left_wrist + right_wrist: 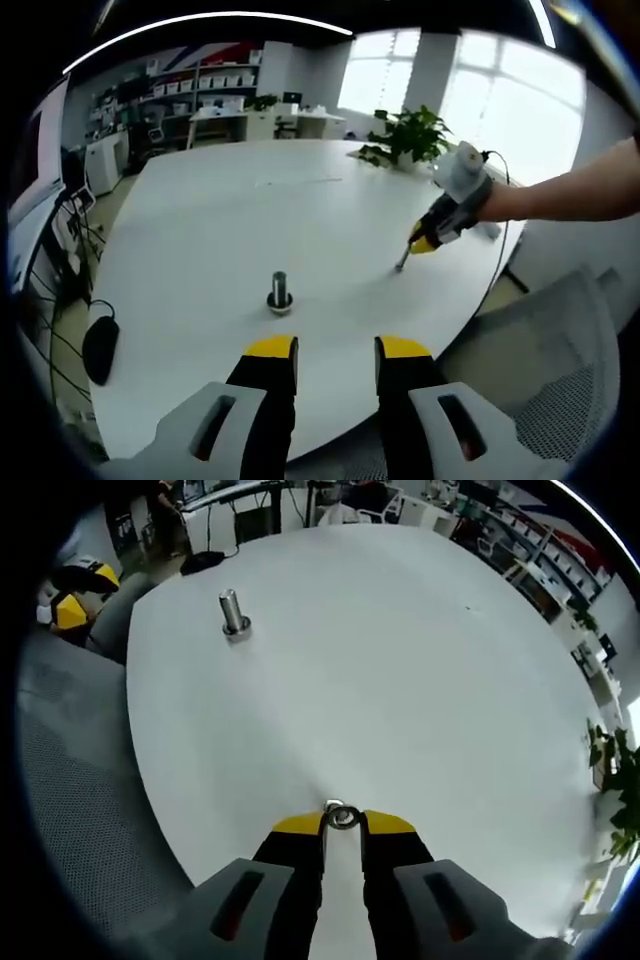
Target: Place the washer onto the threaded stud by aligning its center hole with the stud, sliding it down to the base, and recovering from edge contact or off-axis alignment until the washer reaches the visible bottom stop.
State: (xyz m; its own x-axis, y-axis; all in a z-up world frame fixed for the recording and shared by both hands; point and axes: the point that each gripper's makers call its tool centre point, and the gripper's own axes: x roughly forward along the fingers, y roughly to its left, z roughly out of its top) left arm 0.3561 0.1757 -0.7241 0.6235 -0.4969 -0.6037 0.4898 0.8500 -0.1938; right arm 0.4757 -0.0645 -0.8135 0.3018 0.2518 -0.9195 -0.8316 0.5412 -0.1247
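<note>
The threaded stud (279,290) stands upright on its round base on the white table (230,210), a short way ahead of my left gripper (337,352), which is open and holds nothing. My right gripper (404,263) comes in from the right, its tip down at the tabletop. In the right gripper view a small metal washer (341,817) sits between the tips of my right gripper (342,822), whose jaws are closed in on its edges. The stud (233,612) is far off at the upper left there, with the left gripper (75,592) beyond the table edge.
A grey mesh chair (560,350) stands at the table's near right edge. A black object (100,348) lies by the left edge. A potted plant (410,135) sits at the far side. A person's arm (570,190) reaches in from the right.
</note>
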